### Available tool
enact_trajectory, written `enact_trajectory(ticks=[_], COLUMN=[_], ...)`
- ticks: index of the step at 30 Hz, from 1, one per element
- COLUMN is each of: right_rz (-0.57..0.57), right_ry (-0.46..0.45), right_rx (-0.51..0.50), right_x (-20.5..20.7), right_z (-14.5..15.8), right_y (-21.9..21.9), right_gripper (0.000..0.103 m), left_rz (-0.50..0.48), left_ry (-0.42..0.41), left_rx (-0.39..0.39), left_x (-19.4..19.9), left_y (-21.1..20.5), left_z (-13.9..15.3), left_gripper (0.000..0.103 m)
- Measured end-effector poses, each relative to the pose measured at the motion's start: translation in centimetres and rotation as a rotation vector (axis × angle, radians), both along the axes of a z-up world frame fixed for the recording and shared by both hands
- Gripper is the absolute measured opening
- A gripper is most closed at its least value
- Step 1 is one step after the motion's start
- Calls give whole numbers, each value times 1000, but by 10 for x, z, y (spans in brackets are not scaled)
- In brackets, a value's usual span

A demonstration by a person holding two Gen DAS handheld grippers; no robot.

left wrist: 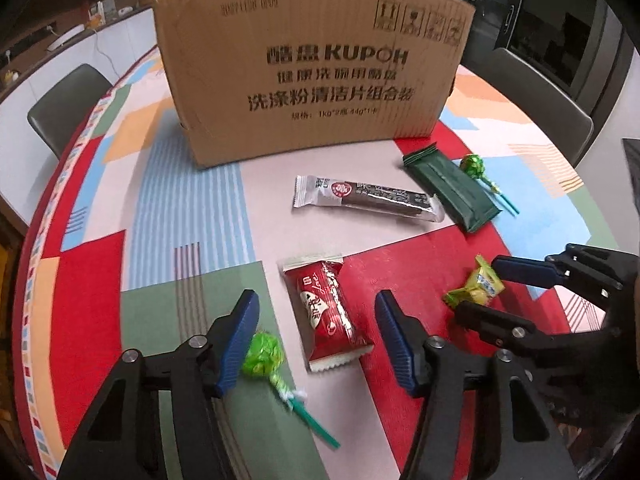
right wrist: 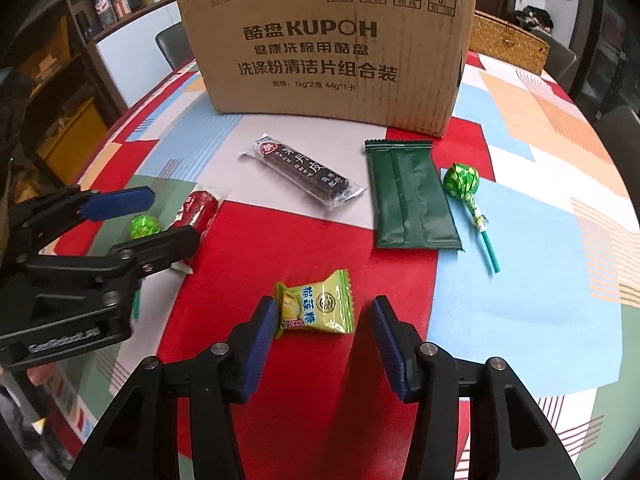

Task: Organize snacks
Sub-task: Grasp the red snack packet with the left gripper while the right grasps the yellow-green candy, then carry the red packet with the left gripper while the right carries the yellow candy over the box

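My left gripper (left wrist: pixel 318 314) is open around a red snack packet (left wrist: pixel 330 312), with a green lollipop (left wrist: pixel 264 354) by its left finger. My right gripper (right wrist: pixel 324 316) is open around a yellow-green candy (right wrist: pixel 316 308), whose left end touches the left finger. The candy also shows in the left wrist view (left wrist: pixel 478 284), between the right gripper's fingers (left wrist: pixel 524 270). A black-and-silver bar (right wrist: pixel 302 172), a dark green packet (right wrist: pixel 410 196) and a second green lollipop (right wrist: pixel 462 180) lie farther off. A cardboard box (right wrist: pixel 332 44) stands behind them.
The round table (right wrist: pixel 540 300) has a patterned red, blue and green cloth. A woven basket (right wrist: pixel 508 44) sits behind the box at right. Dark chairs (left wrist: pixel 66 106) stand around the table. The left gripper (right wrist: pixel 116 220) shows at the left of the right wrist view.
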State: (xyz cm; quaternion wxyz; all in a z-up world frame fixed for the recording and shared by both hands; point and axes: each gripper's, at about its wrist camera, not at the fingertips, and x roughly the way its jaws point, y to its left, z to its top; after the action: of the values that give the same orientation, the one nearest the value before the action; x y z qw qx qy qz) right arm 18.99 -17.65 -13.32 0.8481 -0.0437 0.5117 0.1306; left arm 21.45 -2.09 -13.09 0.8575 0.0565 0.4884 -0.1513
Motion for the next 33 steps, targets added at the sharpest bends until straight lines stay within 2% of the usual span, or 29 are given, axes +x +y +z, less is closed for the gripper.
enact_trajectory(ticks=[5,8,10,12,20,33], right_rz=[5,3,4,4,-9,-13], right_ry=[-13,-28,-35,-38,-41,-145], right_rx=[-19,-34,-38,-41,-2,56], right_x=[3,4,4,4,5,-2], right_z=[-1,-2,-2,-2,3,46], right_y=[3,3,3,2,-2,-7], right_gripper=[49,41,37,34,32,32], left_rz=[5,7,0,-3,-6,2], left_ry=[17,22,23,28,18,-113], left_rx=[3,5,3,-9,-38,-82], left_x=[6,6,6,6,2,-11], left_y=[-3,-4,-6,-7,-9,-5], left_z=[-8,-10,-9,-9,3,60], left_gripper=[50,41,34,23,22,23])
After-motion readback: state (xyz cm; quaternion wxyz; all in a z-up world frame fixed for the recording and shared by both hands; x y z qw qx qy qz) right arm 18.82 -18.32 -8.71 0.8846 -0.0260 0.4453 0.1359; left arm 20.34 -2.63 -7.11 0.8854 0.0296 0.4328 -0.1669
